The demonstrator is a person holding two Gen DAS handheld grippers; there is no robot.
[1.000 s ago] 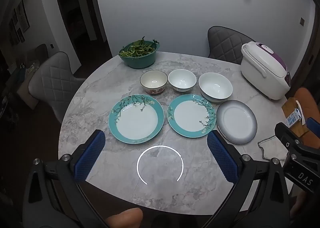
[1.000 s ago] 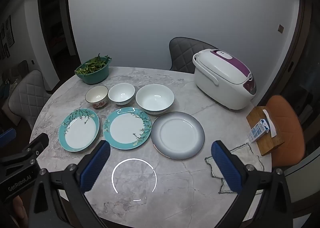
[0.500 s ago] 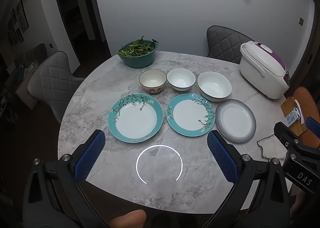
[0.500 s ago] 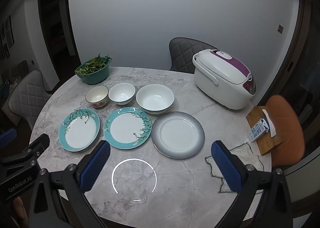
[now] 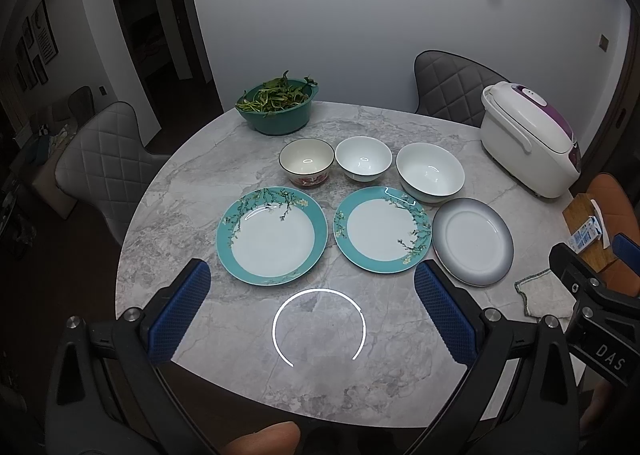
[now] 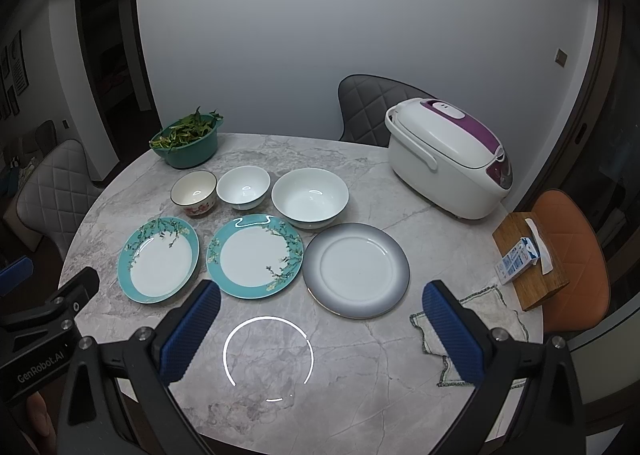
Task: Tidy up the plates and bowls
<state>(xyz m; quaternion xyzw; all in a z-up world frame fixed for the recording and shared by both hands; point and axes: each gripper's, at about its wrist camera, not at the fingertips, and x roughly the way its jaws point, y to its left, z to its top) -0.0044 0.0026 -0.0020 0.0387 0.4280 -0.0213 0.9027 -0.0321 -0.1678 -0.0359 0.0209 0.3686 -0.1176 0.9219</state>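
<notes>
Marble tabletop (image 6: 360, 355) under dim light: I hold my left gripper (image 5: 312, 315) and right gripper (image 6: 320, 331) above its near edge, both spread wide and empty. Nothing is stacked yet. Two teal floral plates (image 5: 272, 235) (image 5: 382, 235) and a grey-rimmed plate (image 6: 356, 269) lie in a row, three bowls (image 6: 195, 188) (image 6: 243, 182) (image 6: 310, 197) behind them; the grey plate's rim sits against the large bowl. My next move likely calls for catching one plate's thin rim. A rice cooker (image 6: 448, 159), a folded cloth (image 6: 480, 319) and a basin of greens (image 5: 276, 107) stand clear of the reach.
</notes>
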